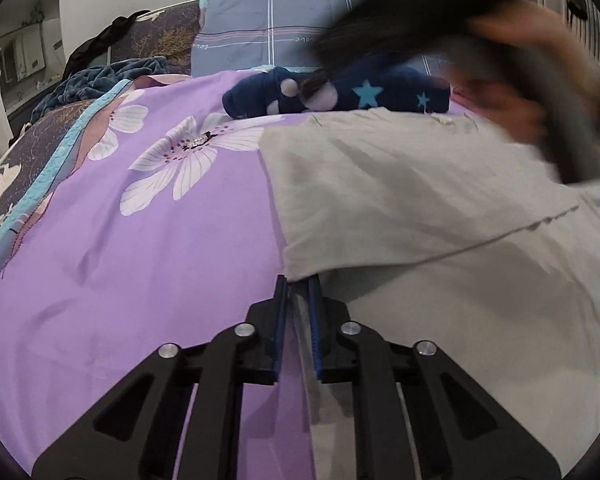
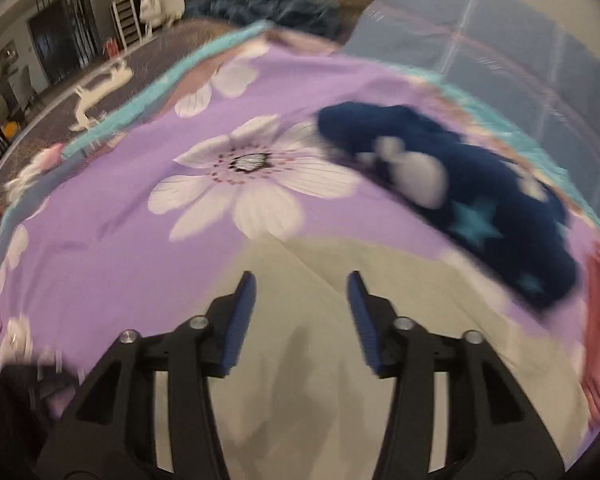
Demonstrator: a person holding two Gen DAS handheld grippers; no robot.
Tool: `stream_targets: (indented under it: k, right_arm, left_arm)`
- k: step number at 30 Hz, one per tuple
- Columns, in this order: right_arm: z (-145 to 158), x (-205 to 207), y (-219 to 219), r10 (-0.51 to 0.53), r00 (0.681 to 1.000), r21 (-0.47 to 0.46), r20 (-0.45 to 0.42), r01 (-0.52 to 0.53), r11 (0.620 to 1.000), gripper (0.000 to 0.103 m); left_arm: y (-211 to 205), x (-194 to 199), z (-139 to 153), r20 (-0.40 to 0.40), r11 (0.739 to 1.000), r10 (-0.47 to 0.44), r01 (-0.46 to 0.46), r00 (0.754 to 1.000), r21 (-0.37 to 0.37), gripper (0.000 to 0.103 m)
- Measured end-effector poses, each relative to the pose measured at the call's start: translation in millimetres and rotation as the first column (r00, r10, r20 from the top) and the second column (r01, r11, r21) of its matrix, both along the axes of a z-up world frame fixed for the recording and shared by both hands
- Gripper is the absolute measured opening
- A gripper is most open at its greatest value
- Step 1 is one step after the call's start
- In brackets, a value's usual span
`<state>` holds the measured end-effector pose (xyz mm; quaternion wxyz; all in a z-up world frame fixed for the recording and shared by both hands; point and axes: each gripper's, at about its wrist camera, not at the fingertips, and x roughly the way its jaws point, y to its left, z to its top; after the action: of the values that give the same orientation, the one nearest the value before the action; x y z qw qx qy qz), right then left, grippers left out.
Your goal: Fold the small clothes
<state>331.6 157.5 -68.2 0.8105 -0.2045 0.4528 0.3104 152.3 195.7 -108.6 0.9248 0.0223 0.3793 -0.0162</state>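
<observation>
A pale grey garment (image 1: 440, 216) lies spread on the bed, over a purple bedspread (image 1: 140, 248) printed with large white flowers. In the left wrist view it covers the right-hand part of the bedspread, its near left corner reaching to the left gripper (image 1: 298, 284). That gripper's jaws are drawn nearly together, with the garment's edge between their blue pads; the fabric seems pinched there, though a thin gap shows lower down.

In the right wrist view, which is blurred, the same grey cloth (image 2: 312, 360) fills the area under and ahead of the right gripper (image 2: 302, 280). Its jaws stand wide apart with nothing between them, above the cloth. Whether they touch it cannot be told.

Beyond the garment's far edge lies a folded dark blue piece of clothing (image 1: 340, 94) with light blue stars and white spots, resting on the bedspread toward the head of the bed. In the left wrist view a blurred hand (image 1: 532, 92) on the dark handle of the other gripper shows at the upper right.

Further off, a grey-blue checked pillow (image 1: 268, 28) sits at the head of the bed, and a crumpled dark teal blanket (image 1: 104, 80) lies at the far left edge.
</observation>
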Motion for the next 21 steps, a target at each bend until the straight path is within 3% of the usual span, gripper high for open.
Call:
stream_targets:
  k: [1,2,4,7,10,11,12,16,19,21]
  right_arm:
    - [-20.4,7.9,22.4,-0.008,1.000,-0.079,-0.014,0.006,0.997,0.063]
    - [-32.9,14.0,31.3,-0.021,0.999,-0.117,-0.032,0.018,0.993,0.006]
    - [-37.4,20.3,38.2,-0.066,0.998,-0.061,-0.007,0.065,0.996,0.005]
    - [-29.3,26.3,37.4,-0.061,0.996,0.061,0.065,0.057,0.997,0.000]
    - [-12.0,26.1,-6.4,-0.149,0.989,0.129,0.022,0.145,0.981,0.032]
    - [0.7,15.6,-43.4,-0.167,0.986,0.190,0.015,0.161,0.968,0.028]
    - [6.8,8.8,-63.4,-0.172,0.985,0.202,0.018,0.165,0.965,0.024]
    - [18.1,-39.2,-176.4,-0.201,0.980,0.215,-0.003,0.196,0.957,0.016]
    - [-3.5,-62.9,-250.3,-0.294,0.954,0.191,-0.061,0.300,0.935,0.015]
    - [-30.8,-63.9,-267.8,-0.372,0.923,0.109,-0.102,0.382,0.918,0.015]
  left_arm:
    - [-1.0,-0.4,-0.1,0.001,1.000,0.002,-0.002,1.000,0.009,0.011]
    - [-2.2,-0.7,-0.7,0.002,1.000,0.010,-0.010,1.000,0.023,0.011]
    - [-3.2,-2.4,-1.8,0.000,0.998,0.025,-0.025,1.000,0.049,0.011]
    - [-6.6,-5.9,-3.5,-0.007,0.994,0.039,-0.038,0.999,0.105,0.011]
    - [-7.5,-11.1,-7.8,-0.018,0.969,0.096,-0.089,0.995,0.233,0.011]
    - [-5.0,-12.3,-10.2,-0.020,0.958,0.117,-0.107,0.993,0.266,0.011]
    - [2.1,-14.8,-10.2,-0.022,0.961,0.124,-0.115,0.992,0.253,0.010]
    - [19.7,-25.9,23.4,0.042,0.994,0.097,-0.099,0.994,0.049,0.010]
    - [-4.1,-22.0,53.3,0.102,0.997,-0.023,0.030,0.995,-0.067,0.010]
    - [-32.4,-4.4,57.9,0.086,0.993,-0.090,0.096,0.992,-0.065,0.011]
